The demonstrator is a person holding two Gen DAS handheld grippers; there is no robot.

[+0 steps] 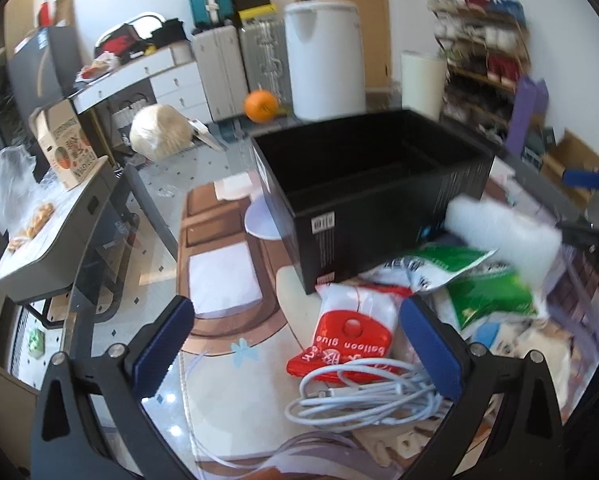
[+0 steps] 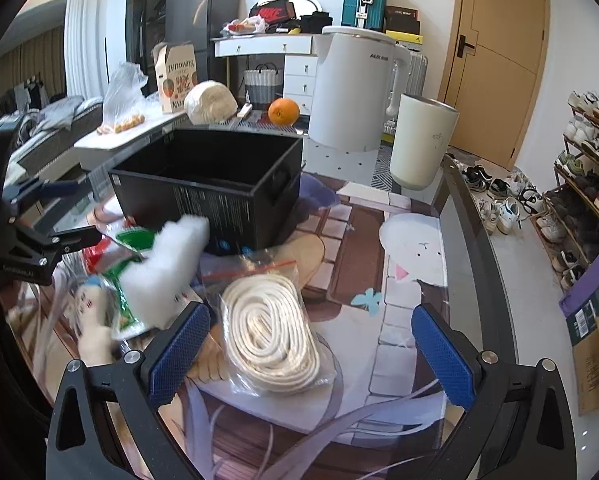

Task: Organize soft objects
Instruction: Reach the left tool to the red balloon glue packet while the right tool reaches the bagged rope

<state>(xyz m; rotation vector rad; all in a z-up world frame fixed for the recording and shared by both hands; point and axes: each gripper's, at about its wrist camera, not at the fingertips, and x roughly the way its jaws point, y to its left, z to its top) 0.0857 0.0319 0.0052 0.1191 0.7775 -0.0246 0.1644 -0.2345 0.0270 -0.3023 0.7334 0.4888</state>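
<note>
An open black box (image 1: pixel 371 184) (image 2: pixel 211 184) stands on the table, and I see nothing inside it. My left gripper (image 1: pixel 299 344) is open over a red "balloon glue" packet (image 1: pixel 347 336) and a coiled white cable (image 1: pixel 363 396). Green packets (image 1: pixel 487 300) (image 2: pixel 127 248) and a small doll (image 2: pixel 87 320) lie heaped by the box. A blurred white fluffy piece (image 1: pixel 507 232) (image 2: pixel 167 264) sits over that heap, in neither gripper. My right gripper (image 2: pixel 311 356) is open above a bagged coil of white rope (image 2: pixel 271 336). Each gripper shows in the other view: left gripper (image 2: pixel 71 212), right gripper (image 1: pixel 583 204).
Behind the box stand a white kettle (image 2: pixel 351 92), a cream tumbler (image 2: pixel 419 144), an orange (image 2: pixel 283 112) and a pale ball of fibre (image 2: pixel 211 102). The printed mat (image 2: pixel 399 320) is bare to the right. A shoe rack (image 2: pixel 587 168) stands beyond the table edge (image 2: pixel 479 248).
</note>
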